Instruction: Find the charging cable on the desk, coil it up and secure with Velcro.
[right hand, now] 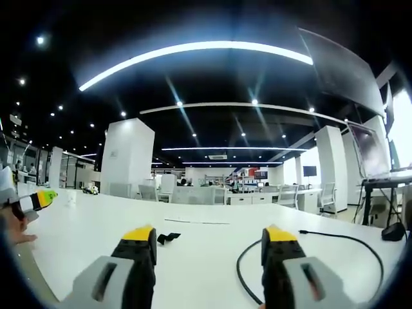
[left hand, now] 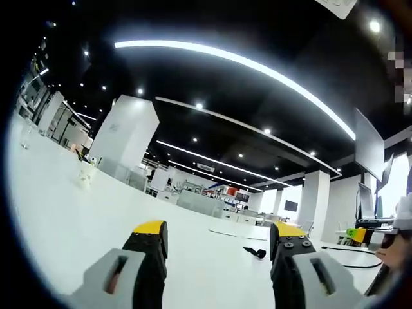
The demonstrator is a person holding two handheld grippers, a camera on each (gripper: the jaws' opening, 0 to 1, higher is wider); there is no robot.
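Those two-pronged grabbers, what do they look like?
The left gripper and the right gripper match: two blocky black jaws each, capped in yellow at the tips, rising from pale grey bases with slotted openings. Small round screw heads dot one black jaw.

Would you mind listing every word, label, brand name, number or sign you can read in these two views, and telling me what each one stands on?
No text can be read in either view.
Wall screens in the far background: lit, but too small and blurred to read.
White pillar: a faint small mark on its face, too small to read.
Black charging cable, black Velcro strap and white desk: no visible print.
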